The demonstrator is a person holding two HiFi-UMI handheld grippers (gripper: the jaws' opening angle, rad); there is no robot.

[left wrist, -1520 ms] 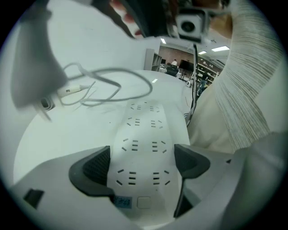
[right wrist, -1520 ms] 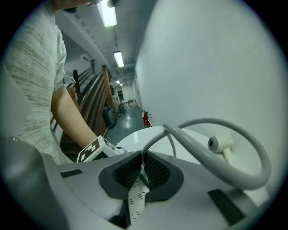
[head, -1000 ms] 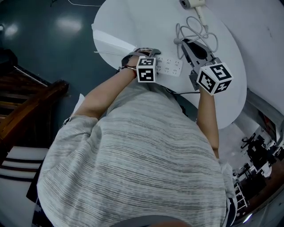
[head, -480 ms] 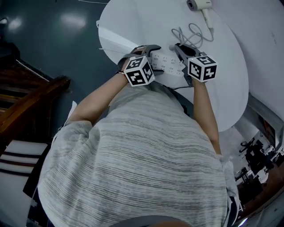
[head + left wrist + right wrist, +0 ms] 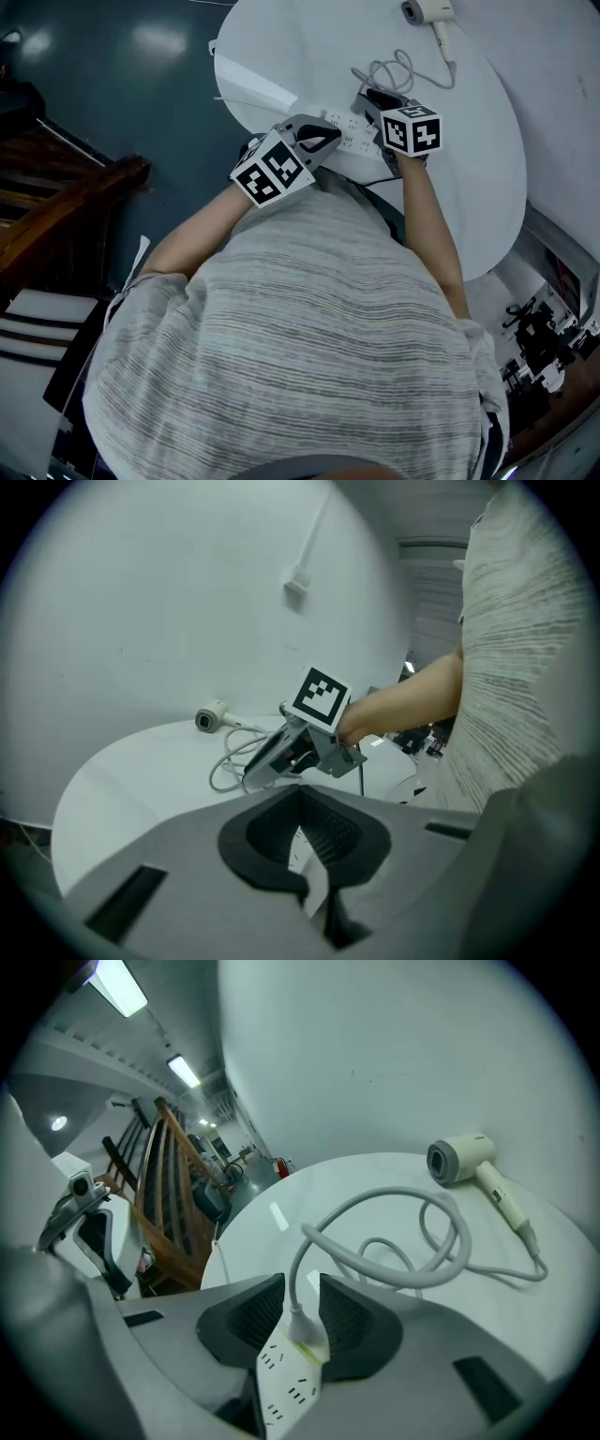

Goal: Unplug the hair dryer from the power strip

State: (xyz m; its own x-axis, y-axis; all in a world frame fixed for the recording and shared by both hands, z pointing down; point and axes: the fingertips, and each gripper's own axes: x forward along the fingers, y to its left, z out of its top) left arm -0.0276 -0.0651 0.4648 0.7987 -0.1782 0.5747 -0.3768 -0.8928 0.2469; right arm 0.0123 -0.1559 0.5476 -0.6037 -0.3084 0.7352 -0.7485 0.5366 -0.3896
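Observation:
A white power strip (image 5: 347,139) lies at the near edge of the round white table (image 5: 309,47). The hair dryer (image 5: 427,11) rests at the far side, its grey cord (image 5: 389,70) looping back to the strip. In the right gripper view the plug (image 5: 302,1321) sits in the strip's (image 5: 286,1382) end socket. My right gripper (image 5: 302,1316) straddles that plug, its jaws opening and the pads not pressing it. My left gripper (image 5: 319,136) hangs above the strip's left part, shut and empty (image 5: 305,855). It sees the right gripper (image 5: 281,757) and the dryer (image 5: 211,718).
A flat white sheet (image 5: 248,89) lies on the table's left side. Dark wooden furniture (image 5: 66,216) stands on the dark floor to the left. A white wall rises behind the table. Equipment (image 5: 544,337) clutters the lower right.
My left gripper lifted off the power strip, rolled, and its jaws closed. My right gripper came down from above onto the plug end of the strip and its jaws spread.

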